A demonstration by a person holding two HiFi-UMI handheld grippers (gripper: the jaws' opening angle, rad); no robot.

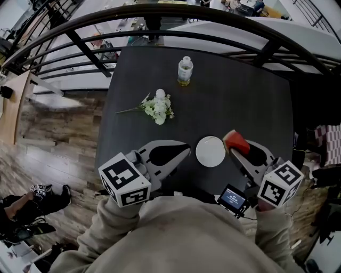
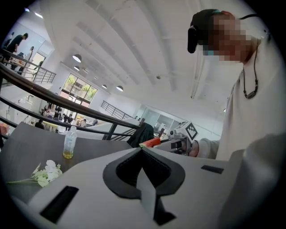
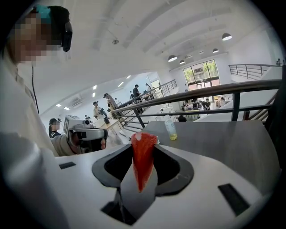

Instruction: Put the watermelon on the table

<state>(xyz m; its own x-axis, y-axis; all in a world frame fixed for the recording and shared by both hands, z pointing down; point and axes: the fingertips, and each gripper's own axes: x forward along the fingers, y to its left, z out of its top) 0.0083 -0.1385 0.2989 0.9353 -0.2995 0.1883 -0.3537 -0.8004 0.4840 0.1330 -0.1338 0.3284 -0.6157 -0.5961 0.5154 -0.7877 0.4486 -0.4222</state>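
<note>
Left gripper view: left claw [image 2: 142, 149] body hides most of the watermelon [image 2: 152, 142]

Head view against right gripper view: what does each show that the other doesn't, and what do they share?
Head view only: the flowers lying on the table, and the wooden floor. Right gripper view only: ceiling lamps and people in the background. Both: the watermelon slice clamped by the right gripper, the bottle, the left gripper, the railing.
</note>
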